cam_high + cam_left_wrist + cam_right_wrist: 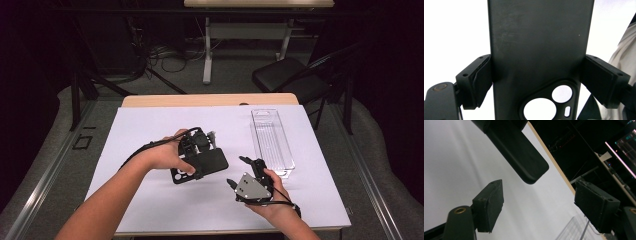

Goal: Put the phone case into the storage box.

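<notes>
Two long edges of a black phone case (539, 50) sit between the pads (482, 80) of the left gripper (199, 150), which clamps it across its width, just above the camera cutout (549, 102). Judging by its look, the case is a thin moulded shell: light, a little flexible, matte and so not very slippery, and not fragile. A hard squeeze across the open shell could bow it, so the best hold is where it is now, on the two side walls, or at a corner where the rim is stiffest.

In the high view the case hangs above the white sheet (150, 125) near the middle of the tabletop, slightly toward the left edge, its free end slanting toward the right gripper (239, 172).

That right gripper is open and holds nothing. In its own view the rounded corner of the case (531, 173) hangs ahead of the jaws and above them, nearer the left pad (490, 203) than the right, and well clear of both. To take the free end it would need to come up and forward until the side walls lie between the pads.

A clear plastic tray (272, 142) lies along the right edge of the sheet, just beside the right gripper and apart from the case.
</notes>
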A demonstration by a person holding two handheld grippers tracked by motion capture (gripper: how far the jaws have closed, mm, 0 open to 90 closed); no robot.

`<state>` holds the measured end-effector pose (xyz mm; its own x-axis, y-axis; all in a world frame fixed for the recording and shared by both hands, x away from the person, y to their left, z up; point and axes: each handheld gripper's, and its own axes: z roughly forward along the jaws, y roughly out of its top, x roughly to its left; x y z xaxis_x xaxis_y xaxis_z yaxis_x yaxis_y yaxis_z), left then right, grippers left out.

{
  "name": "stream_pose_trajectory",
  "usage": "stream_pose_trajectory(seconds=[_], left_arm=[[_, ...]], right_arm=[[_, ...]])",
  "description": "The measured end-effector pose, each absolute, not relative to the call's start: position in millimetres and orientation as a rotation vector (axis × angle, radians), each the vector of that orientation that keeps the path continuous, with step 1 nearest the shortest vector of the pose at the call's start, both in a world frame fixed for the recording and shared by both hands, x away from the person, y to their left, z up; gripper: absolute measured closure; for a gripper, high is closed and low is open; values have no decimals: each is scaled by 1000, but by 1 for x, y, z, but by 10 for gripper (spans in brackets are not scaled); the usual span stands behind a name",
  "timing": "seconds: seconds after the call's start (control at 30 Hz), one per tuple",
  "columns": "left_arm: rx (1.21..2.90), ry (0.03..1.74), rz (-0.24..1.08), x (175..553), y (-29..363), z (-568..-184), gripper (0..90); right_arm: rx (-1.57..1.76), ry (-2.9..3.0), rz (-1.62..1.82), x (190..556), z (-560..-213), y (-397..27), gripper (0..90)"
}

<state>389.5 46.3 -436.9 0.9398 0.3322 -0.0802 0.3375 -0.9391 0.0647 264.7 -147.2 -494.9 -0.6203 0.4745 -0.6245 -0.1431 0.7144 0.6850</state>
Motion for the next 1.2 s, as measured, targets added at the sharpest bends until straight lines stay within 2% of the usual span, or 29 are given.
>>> stream_pose_trajectory(seconds=[0.57,0.87,1.2], left_arm=[[3035,539,-95,387,43,-436,142],[3025,553,-94,387,41,-435,141],[3032,544,-93,385,35,-436,141]], right_arm=[[-38,2008,644,269,-509,-123,332],[-196,1946,487,269,-515,-114,333],[-216,1930,475,271,-515,-110,360]])
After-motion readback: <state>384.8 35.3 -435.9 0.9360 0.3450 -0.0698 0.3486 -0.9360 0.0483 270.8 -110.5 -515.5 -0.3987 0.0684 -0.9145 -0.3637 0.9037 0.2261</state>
